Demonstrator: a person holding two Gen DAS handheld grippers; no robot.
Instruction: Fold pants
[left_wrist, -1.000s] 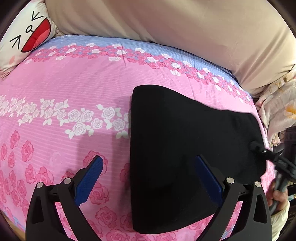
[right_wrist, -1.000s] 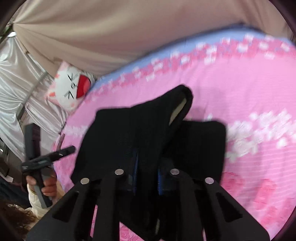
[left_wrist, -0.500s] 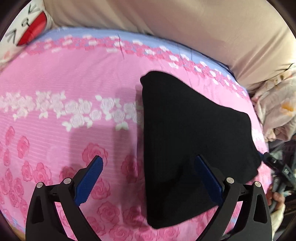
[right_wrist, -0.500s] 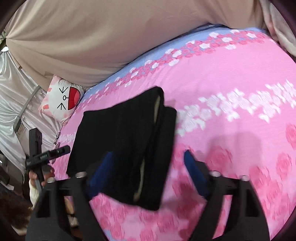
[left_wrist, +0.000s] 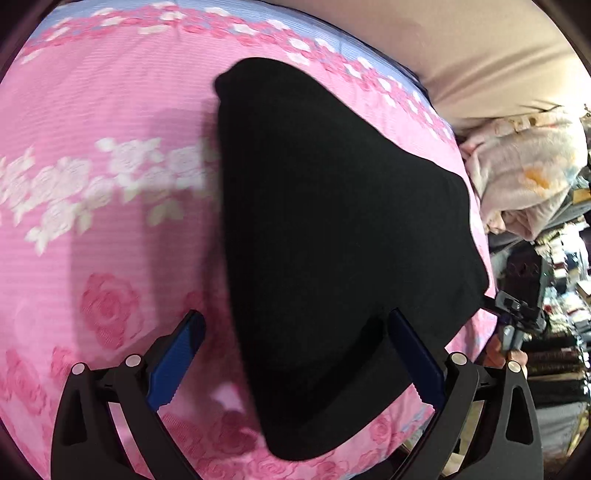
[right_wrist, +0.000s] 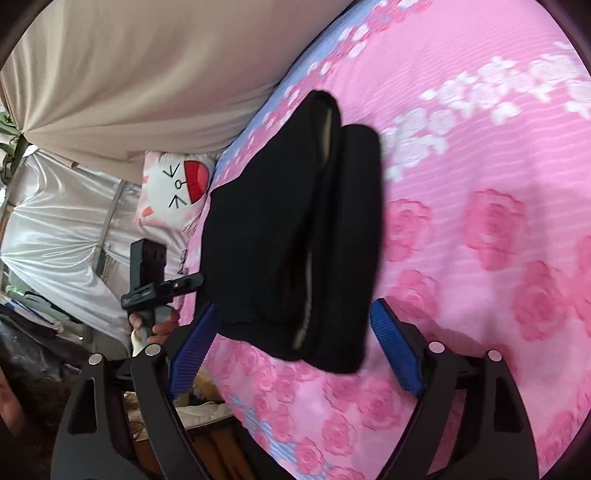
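- The black pants lie folded in a thick pile on the pink bed sheet with roses on it.
- From the right wrist view the pants show stacked layers, with a pale strip of lining peeking out along one fold.
- The right gripper has just been opening its jaws. Now they stand wide apart, one on each side of the near end of the pants, and the blue pads do not press on the cloth.
- The left gripper is wide open too. Its blue pads hang just above the pants and the sheet, holding nothing.
- A white cat pillow with a red mouth sits past the far end of the pants.
- A beige curtain hangs behind the pants, at the back edge of the bed.
- A person's hand grips the other tool's handle beside the pants.
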